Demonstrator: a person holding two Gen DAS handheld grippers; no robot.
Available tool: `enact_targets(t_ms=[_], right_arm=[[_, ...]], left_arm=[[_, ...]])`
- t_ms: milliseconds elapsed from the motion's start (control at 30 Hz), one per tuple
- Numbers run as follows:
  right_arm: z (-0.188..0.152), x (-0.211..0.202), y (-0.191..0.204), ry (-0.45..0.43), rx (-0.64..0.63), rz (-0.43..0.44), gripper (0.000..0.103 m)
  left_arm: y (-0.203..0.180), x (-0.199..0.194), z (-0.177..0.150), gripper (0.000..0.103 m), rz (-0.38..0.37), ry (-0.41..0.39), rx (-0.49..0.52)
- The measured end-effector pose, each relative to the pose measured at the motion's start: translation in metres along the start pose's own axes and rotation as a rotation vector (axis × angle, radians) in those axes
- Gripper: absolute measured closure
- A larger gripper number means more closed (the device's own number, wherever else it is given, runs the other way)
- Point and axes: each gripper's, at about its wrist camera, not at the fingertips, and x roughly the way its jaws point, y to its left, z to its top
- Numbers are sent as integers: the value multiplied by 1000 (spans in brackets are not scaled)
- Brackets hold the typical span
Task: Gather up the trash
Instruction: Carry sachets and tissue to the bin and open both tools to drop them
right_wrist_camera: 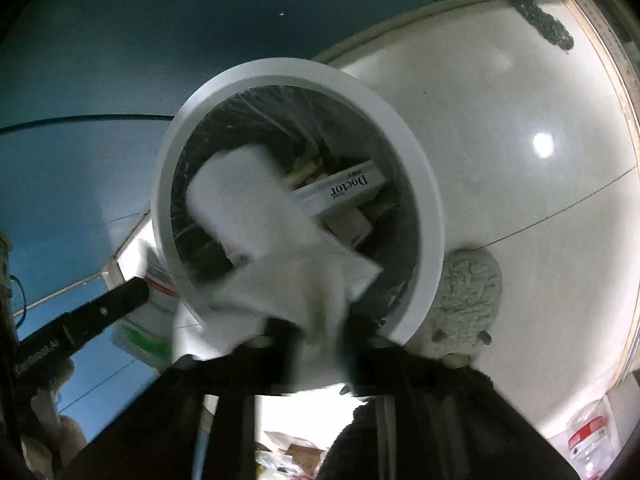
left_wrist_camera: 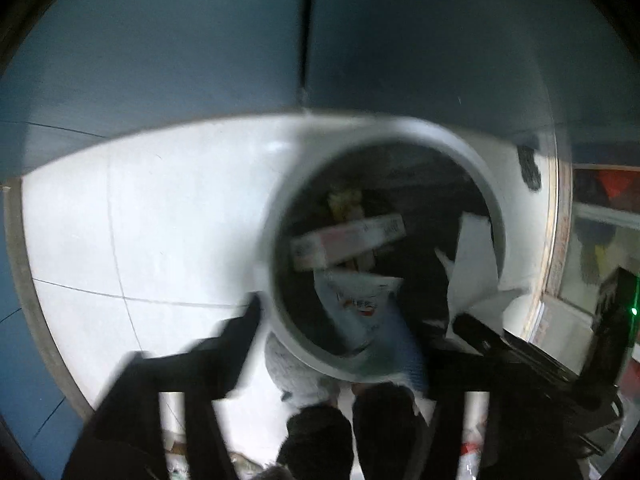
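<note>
Over the bin (right_wrist_camera: 416, 184), my right gripper (right_wrist_camera: 316, 340) pinches a floppy white paper (right_wrist_camera: 260, 216). Weighs nothing, crumples easily, so I'd grip its edge. Left gripper (left_wrist_camera: 348, 412) clamps a plastic wrapper (left_wrist_camera: 360, 304).

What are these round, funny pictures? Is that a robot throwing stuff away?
No robot: a person holds a grabbing tool in each hand, and each tool carries a wide-eyed camera that bends the picture round. Both look down into a white trash bin on a pale tiled floor. Inside lies a long box and other litter. The right tool pinches white paper over the bin. The left tool seems to hold a blurry bluish wrapper; I can't be sure. A grey woolly lump sits beside the bin.
</note>
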Motion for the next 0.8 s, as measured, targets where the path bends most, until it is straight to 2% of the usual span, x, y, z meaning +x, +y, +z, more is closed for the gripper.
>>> enact_targets(t_ms=[33,67,100,133,167,233,367,467,600,800], right_arm=[[0,-2,1,-7,-6,1,38],[-2,-6,3,-17,-15,-2,33],[-4,-10,4,-22,-22,-3,27],[-6,-14,5,-25,-26,1,23],[-1,-22,8,-26,-29,4,19],[-3,-29,13,-37,-49,-20,2],[-10,-54,29,-112,-129,-196,0],[-18,-71,38,-125,-153,-288,0],[-31,-99,52,-132,-177,-333,0],[-62,-173,87,-145,-213,-353,0]], left_arm=[[3,-4,-1,20,9,-17,-2],[6,-9,-2,17,14,-30,-8],[8,-13,-3,5,14,-36,-13],[11,-18,-5,0,15,-40,-16],[12,-22,-6,0,28,-46,-14],[12,-31,-9,0,68,-63,5],[13,-50,-19,0,139,-98,38],[13,-66,-29,0,156,-100,42],[10,-95,-49,0,173,-98,53],[-4,-178,-84,0,146,-103,66]])
